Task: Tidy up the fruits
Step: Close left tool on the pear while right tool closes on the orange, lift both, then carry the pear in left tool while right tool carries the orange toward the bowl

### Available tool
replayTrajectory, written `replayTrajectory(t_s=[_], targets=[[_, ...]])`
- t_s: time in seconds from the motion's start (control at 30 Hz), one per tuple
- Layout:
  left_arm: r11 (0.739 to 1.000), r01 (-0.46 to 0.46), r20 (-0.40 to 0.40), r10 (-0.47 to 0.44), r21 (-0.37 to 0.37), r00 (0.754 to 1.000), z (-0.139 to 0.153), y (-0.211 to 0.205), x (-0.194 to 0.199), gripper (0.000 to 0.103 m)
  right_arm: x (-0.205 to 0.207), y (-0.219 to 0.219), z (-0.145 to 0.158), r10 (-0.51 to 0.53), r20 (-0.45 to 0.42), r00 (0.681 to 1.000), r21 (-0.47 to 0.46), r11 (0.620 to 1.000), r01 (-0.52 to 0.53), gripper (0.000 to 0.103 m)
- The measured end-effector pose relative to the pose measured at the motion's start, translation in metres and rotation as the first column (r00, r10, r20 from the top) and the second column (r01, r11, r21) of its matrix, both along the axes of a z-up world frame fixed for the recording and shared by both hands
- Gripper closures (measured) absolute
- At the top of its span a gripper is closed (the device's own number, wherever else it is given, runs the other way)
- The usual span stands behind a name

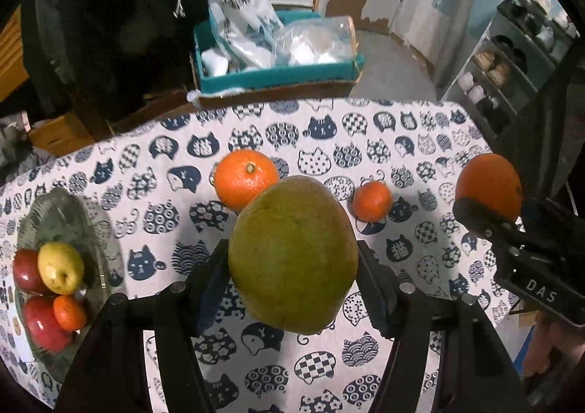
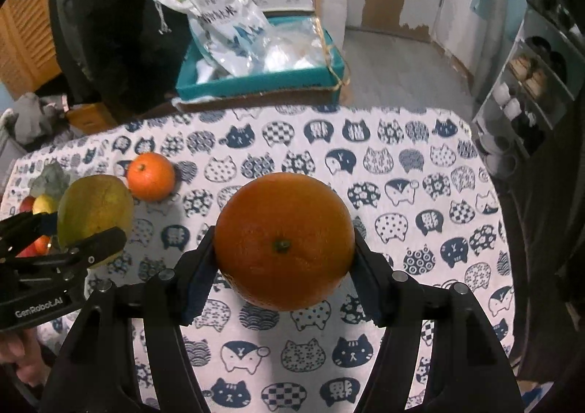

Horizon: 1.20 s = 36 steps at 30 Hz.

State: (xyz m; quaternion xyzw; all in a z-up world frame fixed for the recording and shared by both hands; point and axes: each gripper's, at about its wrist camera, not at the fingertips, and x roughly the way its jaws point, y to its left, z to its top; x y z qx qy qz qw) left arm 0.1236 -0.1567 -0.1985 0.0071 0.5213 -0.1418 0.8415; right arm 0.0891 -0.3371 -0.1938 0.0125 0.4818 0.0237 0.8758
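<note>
My left gripper (image 1: 292, 285) is shut on a large green mango (image 1: 292, 252), held above the cat-print tablecloth (image 1: 420, 259). My right gripper (image 2: 283, 274) is shut on a big orange (image 2: 283, 241), also lifted off the cloth. In the left wrist view that orange (image 1: 488, 186) shows at the right in the other gripper. The mango (image 2: 95, 212) appears at the left of the right wrist view. Two more oranges lie on the cloth: a medium one (image 1: 245, 179) behind the mango and a small one (image 1: 372, 201). The glass plate (image 1: 62, 215) at left holds two red apples, a yellow apple (image 1: 60, 266) and a small orange.
Behind the table's far edge stands a teal box (image 1: 278, 76) stuffed with plastic bags. A shoe rack (image 1: 512, 58) stands at the right. A dark chair or garment (image 1: 109, 29) fills the back left. A person's hand (image 2: 14, 351) grips the left tool.
</note>
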Motion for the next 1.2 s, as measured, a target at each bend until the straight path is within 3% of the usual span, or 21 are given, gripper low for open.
replayTrajectory(t_s=[0.67, 1.2], targets=[[0.999, -0.039, 0.214, 0.043, -0.021, 0.976, 0.086, 0.044, -0.043, 0.036, -0.029, 0.020, 0.067, 0.047, 0.119, 0.992, 0.017, 0.999, -0.049, 0.036], [0.996, -0.074, 0.314, 0.088, -0.056, 0.945, 0.131, 0.084, -0.067, 0.036, -0.045, 0.050, 0.116, 0.115, 0.231, 0.966, 0.018, 0.992, -0.122, 0.036]])
